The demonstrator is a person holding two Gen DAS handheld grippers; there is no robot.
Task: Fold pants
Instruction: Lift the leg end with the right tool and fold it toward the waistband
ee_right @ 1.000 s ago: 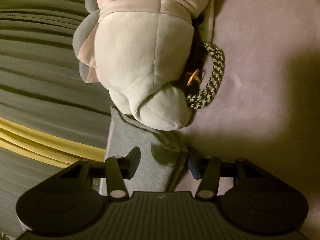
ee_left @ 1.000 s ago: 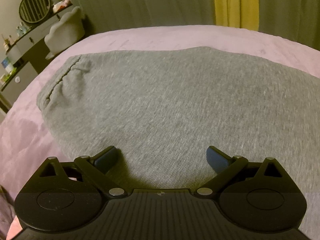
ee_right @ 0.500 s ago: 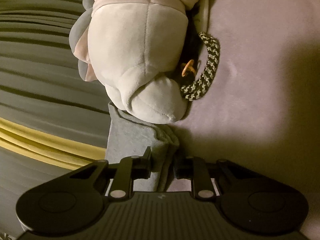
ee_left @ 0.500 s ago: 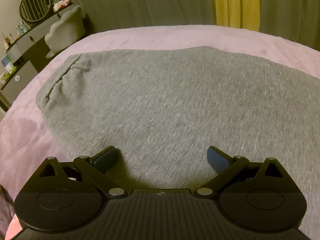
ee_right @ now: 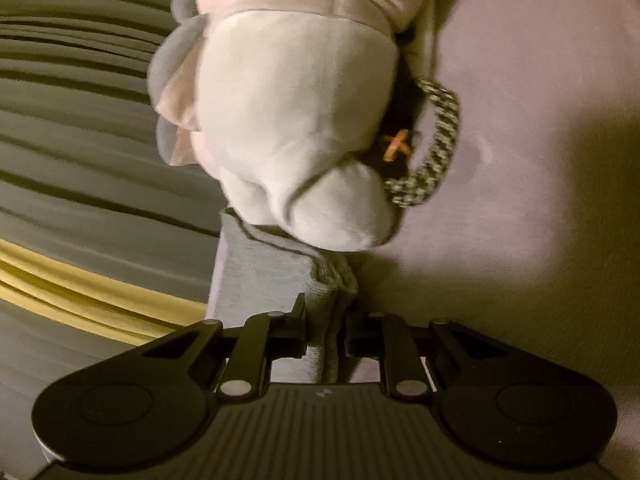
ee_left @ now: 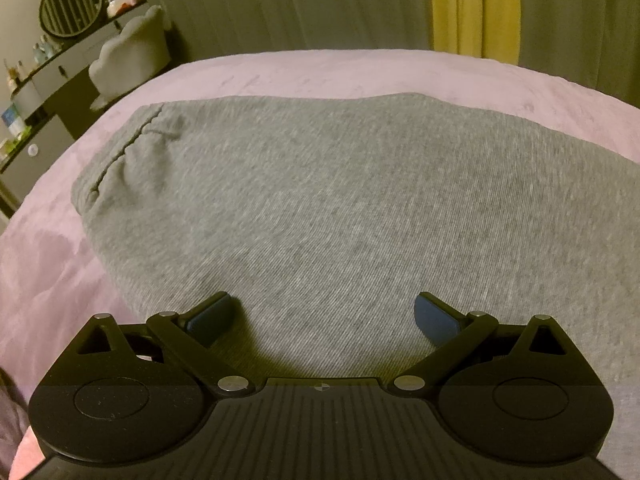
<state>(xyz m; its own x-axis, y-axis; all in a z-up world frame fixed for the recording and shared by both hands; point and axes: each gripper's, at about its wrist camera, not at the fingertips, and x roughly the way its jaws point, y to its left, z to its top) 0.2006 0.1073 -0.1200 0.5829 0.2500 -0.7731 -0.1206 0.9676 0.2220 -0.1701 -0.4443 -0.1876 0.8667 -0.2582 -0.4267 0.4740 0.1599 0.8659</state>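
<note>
Grey sweatpants (ee_left: 320,200) lie flat across a pink bed (ee_left: 320,76), their gathered waistband (ee_left: 120,152) at the left. My left gripper (ee_left: 324,312) hovers just over the cloth, open, with nothing pinched between its blue pads. In the right wrist view the pants' leg end (ee_right: 256,272) lies at the bed's edge, its hem touching a plush toy. My right gripper (ee_right: 326,328) is closing and its jaws squeeze a bunched fold of that grey cloth.
A large pale plush toy (ee_right: 296,128) lies just beyond the leg end, with a checked cord (ee_right: 440,140) beside it. Grey curtains with a yellow strip (ee_left: 472,4) hang behind the bed. A dresser (ee_left: 48,72) and a pale chair (ee_left: 132,52) stand at far left.
The right gripper's jaws have come together from wide apart onto the fold of grey cloth. The left gripper and the pants under it have stayed put.
</note>
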